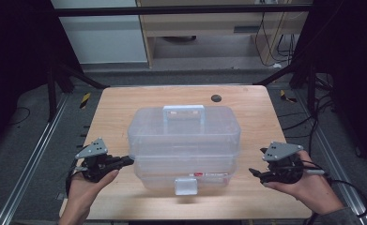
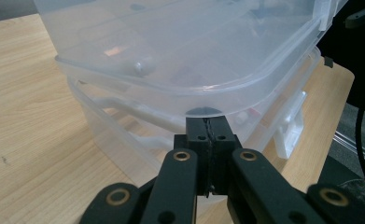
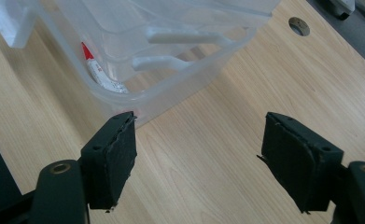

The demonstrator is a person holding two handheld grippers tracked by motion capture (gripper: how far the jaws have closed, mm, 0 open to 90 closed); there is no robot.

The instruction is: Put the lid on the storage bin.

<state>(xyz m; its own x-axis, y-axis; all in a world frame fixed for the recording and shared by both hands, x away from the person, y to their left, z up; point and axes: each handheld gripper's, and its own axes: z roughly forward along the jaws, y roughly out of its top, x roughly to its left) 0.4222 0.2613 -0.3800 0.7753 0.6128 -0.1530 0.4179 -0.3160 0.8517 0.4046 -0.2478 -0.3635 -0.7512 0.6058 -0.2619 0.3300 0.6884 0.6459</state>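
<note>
A clear plastic tiered box (image 1: 184, 143) with a pale handle (image 1: 184, 112) on top and a white front latch (image 1: 185, 186) stands in the middle of the wooden table (image 1: 115, 108). My left gripper (image 1: 130, 161) is shut with nothing between its jaws, and its tips sit at the box's left corner (image 2: 203, 100), right under the lid rim. My right gripper (image 1: 252, 173) stands open to the right of the box, apart from it, with bare table between its pads (image 3: 117, 154). A small red and white tube (image 3: 98, 70) lies inside the box's bottom tier.
A round hole (image 1: 216, 98) is set in the table near its far edge. Bare wood lies on both sides of the box. Metal frame rails (image 1: 35, 154) run along the table's left and right, and cables trail on the floor at the right.
</note>
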